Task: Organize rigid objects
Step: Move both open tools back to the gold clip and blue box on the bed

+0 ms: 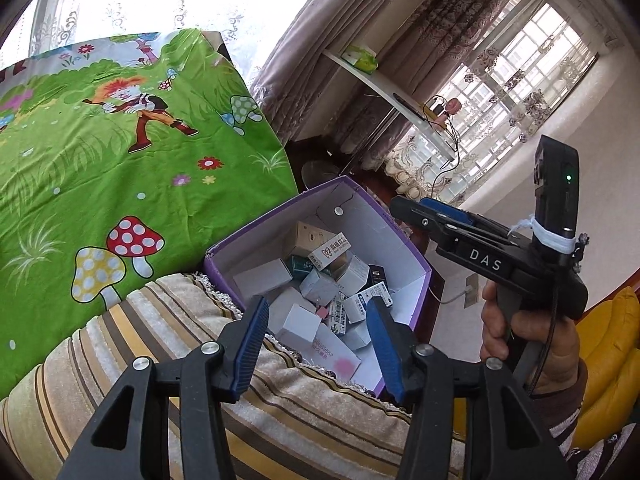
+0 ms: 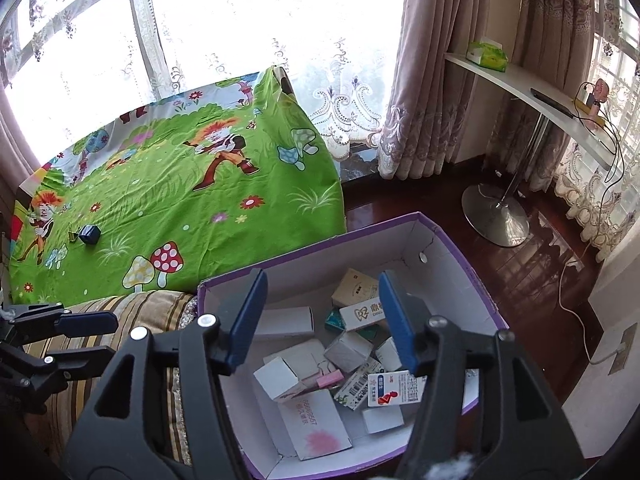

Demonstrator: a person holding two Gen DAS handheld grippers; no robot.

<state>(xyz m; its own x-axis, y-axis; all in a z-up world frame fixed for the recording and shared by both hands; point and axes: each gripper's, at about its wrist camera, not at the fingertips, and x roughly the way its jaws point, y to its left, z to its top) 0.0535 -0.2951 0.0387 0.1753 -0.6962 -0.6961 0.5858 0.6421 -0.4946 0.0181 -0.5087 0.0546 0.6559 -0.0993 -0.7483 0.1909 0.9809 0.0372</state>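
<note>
A purple-rimmed cardboard box (image 2: pixel 448 248) with white inner walls sits on the dark wood floor, its near corner pressed against a striped cushion (image 1: pixel 168 344); inside it lies a loose heap of small cartons (image 2: pixel 348 352), mostly white or pale, tilted at all angles and leaning on each other; one red-and-blue printed carton (image 2: pixel 394 390) rests near the box's right wall, and a flat white packet with pink print (image 2: pixel 316 424) lies on the bottom nearest the camera.

The right gripper (image 2: pixel 320 320) hangs over the box with its blue pads apart and nothing between them; the left gripper (image 1: pixel 320 344) hovers over the cushion and the box's near edge, its pads also apart and empty; a hand (image 1: pixel 532 340) grips the right tool's handle.

Beyond the cushion a green cartoon cloth (image 2: pixel 180 200) covers a raised surface; on it, well apart from the box, sit a small dark blue cube (image 2: pixel 89 235) and a small metallic item beside it, too small to identify.

Risks, as a judgement: the heap is unstable, so closing on one carton may shift or topple its neighbours; thin card may crush under a firm squeeze; the box looks light and may slide or tip if a pad catches its rim; the two grippers are near enough to collide over it.
</note>
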